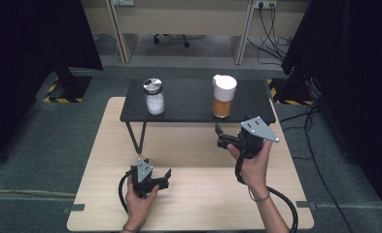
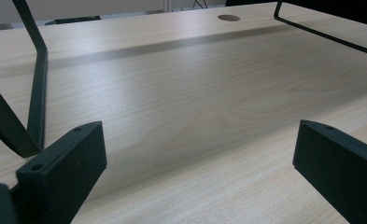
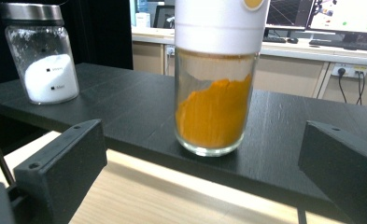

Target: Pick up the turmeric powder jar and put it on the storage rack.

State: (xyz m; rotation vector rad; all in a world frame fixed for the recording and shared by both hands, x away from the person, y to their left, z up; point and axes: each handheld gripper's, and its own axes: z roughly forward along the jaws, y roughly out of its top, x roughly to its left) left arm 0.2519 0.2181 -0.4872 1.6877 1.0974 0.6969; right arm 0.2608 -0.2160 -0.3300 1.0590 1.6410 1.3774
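Right tongs point(image 3: 202, 172) gape — orange jar point(image 3: 215, 93) just beyond, untouched.

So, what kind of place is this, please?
Probably an office or lab set up for recording. The wooden table stands on grey carpet, desks with monitors line the back, and wall sockets with cables and black-and-yellow hazard tape show.

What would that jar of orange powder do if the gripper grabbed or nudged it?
The orange jar looks like smooth glass, so it may slip between the right gripper jaws and could break if dropped. It is tall and narrow with a bulky white cap, so a high push might tip it. Only part full, it is probably fairly light.
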